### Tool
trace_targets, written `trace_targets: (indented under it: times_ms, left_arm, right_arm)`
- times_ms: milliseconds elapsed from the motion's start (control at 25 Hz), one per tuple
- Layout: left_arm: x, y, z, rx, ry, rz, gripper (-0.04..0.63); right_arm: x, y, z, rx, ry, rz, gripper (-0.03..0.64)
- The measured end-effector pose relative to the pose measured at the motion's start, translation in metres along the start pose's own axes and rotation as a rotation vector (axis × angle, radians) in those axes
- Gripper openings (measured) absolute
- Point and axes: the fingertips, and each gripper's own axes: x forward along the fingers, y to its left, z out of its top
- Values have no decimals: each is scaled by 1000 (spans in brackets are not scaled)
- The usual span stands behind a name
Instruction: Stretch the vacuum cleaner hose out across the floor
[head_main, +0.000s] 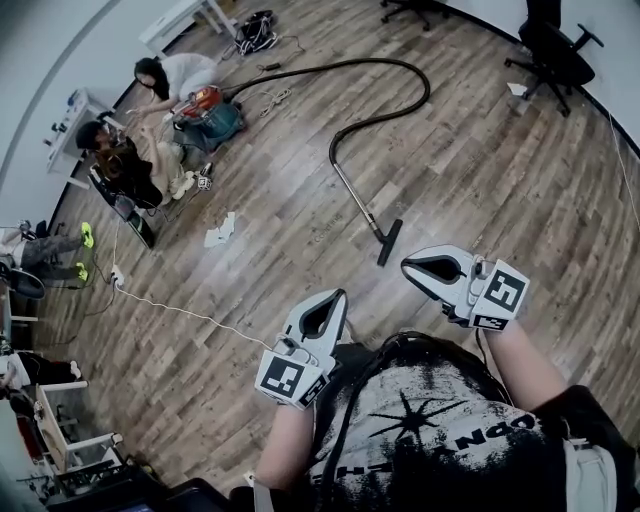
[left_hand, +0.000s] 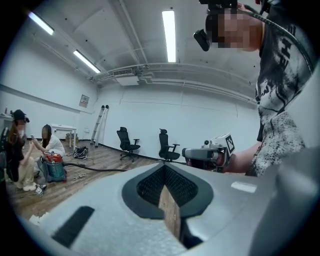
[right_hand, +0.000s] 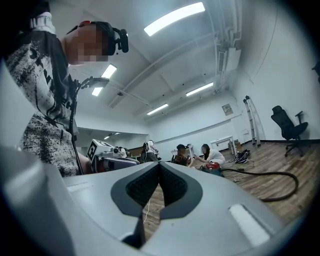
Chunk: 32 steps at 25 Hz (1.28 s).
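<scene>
Both claws are held low in front of the person, neither on anything. The left gripper has its jaws pressed together with only floor showing past them; the right gripper is likewise closed and empty. The vacuum cleaner hose lies far ahead. It leaves the canister at far left, sweeps right in a wide loop, then doubles back to the rigid wand. The wand's long axis runs toward the person, ending at the floor nozzle. The nozzle sits just beyond the claws, roughly between them and nearer the right one. My judgement is that the right claw is better placed to take the nozzle end, but its jaws must part first.
</scene>
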Motion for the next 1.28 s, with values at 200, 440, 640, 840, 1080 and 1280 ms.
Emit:
trace_targets:
  times_ms: [200, 440, 640, 840, 1080, 1280]
  left_arm:
    - [-10, 40, 4, -4, -4, -18, 2]
    - [-30, 90, 8, 31, 10, -63, 2]
    - [-51, 137, 9, 32, 23, -92, 2]
    - [-74, 179, 6, 26, 29, -109, 2]
    - [-95, 221, -2, 21, 28, -124, 2]
    - [-106, 253, -7, 42, 35, -131, 2]
  right_arm:
    - [39, -2, 2, -14, 13, -18, 6]
    - [99, -6, 0, -54, 32, -71, 6]
    - [149, -7, -6, -53, 36, -98, 6]
    - [194, -4, -17, -41, 51, -119, 6]
    - [243, -6, -24, -37, 61, -141, 6]
    - [277, -11, -23, -94, 101, -157, 6]
